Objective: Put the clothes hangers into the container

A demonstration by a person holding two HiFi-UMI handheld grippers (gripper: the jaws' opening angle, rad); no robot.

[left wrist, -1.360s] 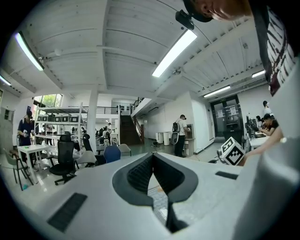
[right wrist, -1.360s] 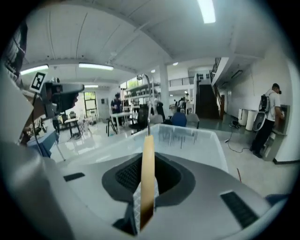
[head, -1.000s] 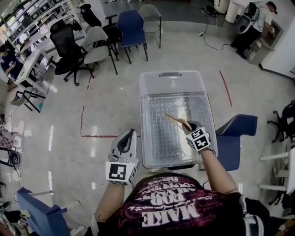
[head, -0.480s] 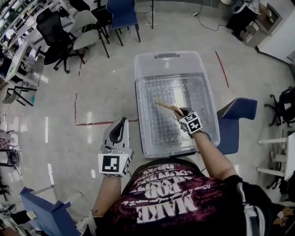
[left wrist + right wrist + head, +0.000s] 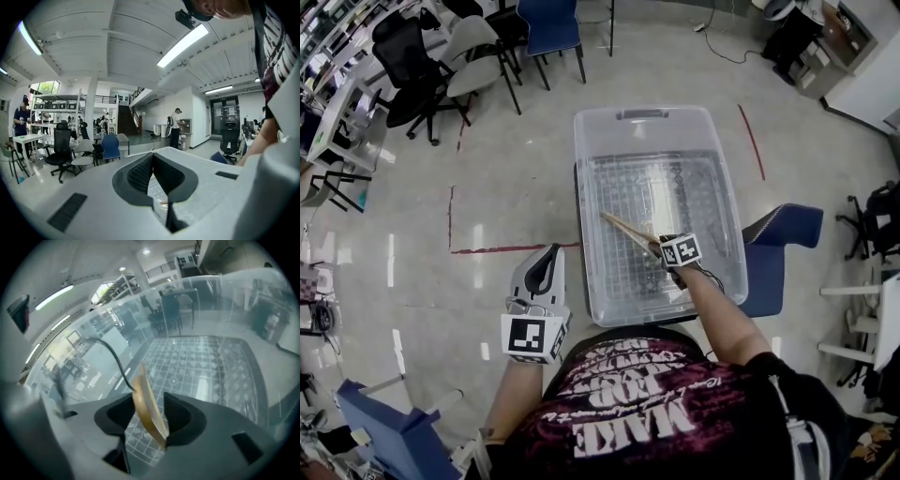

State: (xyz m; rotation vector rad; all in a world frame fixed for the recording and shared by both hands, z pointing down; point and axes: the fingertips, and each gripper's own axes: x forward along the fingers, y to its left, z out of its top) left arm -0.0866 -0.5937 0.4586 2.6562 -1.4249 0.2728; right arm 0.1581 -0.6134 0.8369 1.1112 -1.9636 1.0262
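Right gripper [image 5: 149, 401] jaws just opening, spread; wooden clothes hanger [image 5: 142, 383] loose between them, low inside clear container [image 5: 642, 114], toward near right corner. Light, stiff, smooth: grip wooden arm. Left gripper [image 5: 152, 157] tips together, empty, outside container's left edge.

Right gripper [image 5: 666, 255] has dropped deeper into the clear container [image 5: 642, 114] and rolled over. Its jaws have just been opening, and the wooden hanger [image 5: 624, 229] now sits loose between them, lower over the grid bottom.

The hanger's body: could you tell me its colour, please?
Light tan wood; the hanger shows best in the right gripper view.
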